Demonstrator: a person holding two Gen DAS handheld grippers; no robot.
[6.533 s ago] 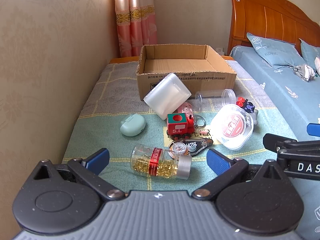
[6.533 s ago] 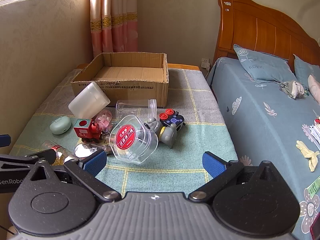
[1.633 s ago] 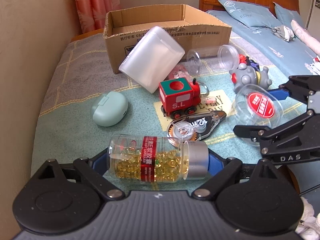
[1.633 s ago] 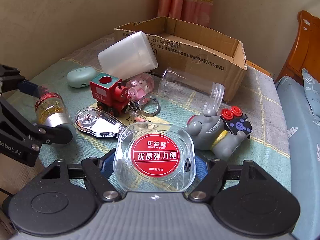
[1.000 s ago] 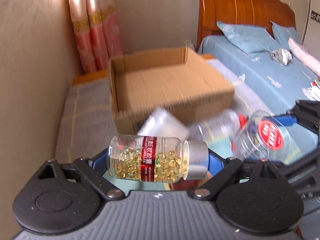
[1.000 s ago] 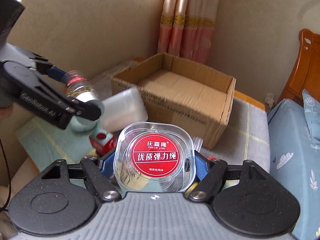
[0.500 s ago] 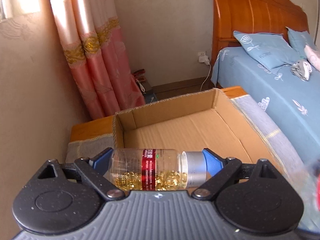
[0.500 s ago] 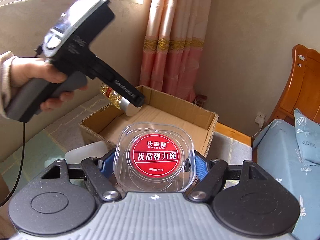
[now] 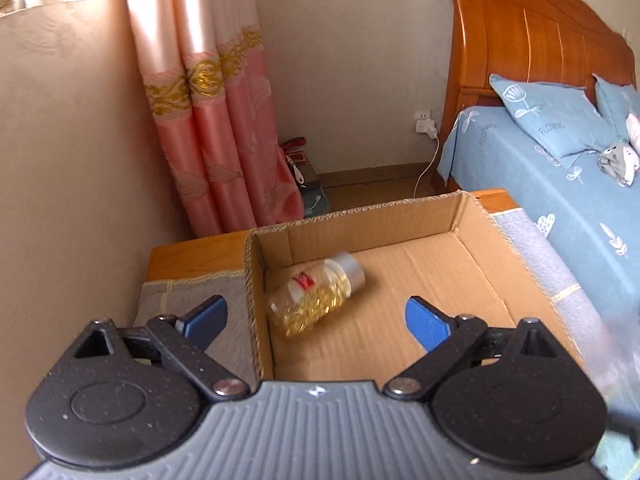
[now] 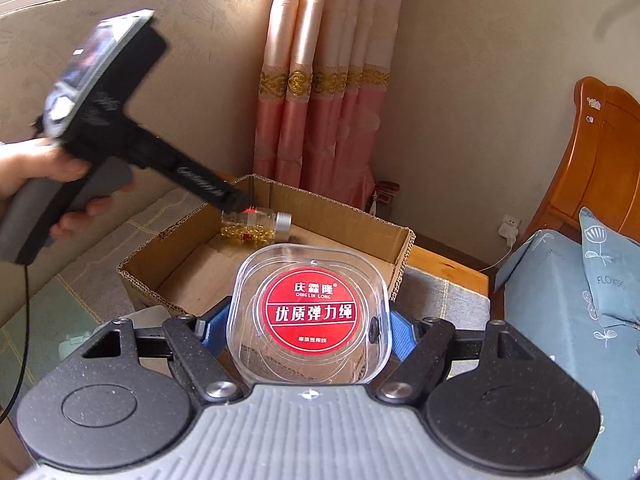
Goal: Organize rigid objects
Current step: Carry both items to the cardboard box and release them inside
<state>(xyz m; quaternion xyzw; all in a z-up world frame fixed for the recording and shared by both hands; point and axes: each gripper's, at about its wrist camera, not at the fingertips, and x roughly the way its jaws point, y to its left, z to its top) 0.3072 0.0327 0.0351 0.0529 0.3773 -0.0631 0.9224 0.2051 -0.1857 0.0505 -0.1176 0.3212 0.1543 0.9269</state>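
— Half a second ago the bottle (image 9: pixel 316 296) sat crosswise between the left tongs (image 9: pixel 316 318); now it is out of them and blurred inside the box (image 9: pixel 472 216), near the back left corner.

— And the left tongs themselves?

— Spread wide, blue pads holding nothing, poised over the box's near left wall. From the right wrist view they reach in from the left, gripped by a hand (image 10: pixel 36 176), with the bottle (image 10: pixel 256 226) just past their tip.

— Is the bottle lying on the cardboard floor?

— Cannot tell; it looks tilted, silver cap toward the back, yellow capsules pooled at the lower end.

— What about the right tongs (image 10: pixel 306 330)?

— Closed on a clear case (image 10: pixel 308 316) with a round red label, pads pressed to its two sides. They hold it up in front of the box (image 10: pixel 400 252), near the front wall.

— Setting?

— Box stands on a table (image 9: pixel 188 252) under a grey cloth, beside a pink curtain (image 9: pixel 208 120), with a blue-sheeted bed (image 9: pixel 560 184) to the right.
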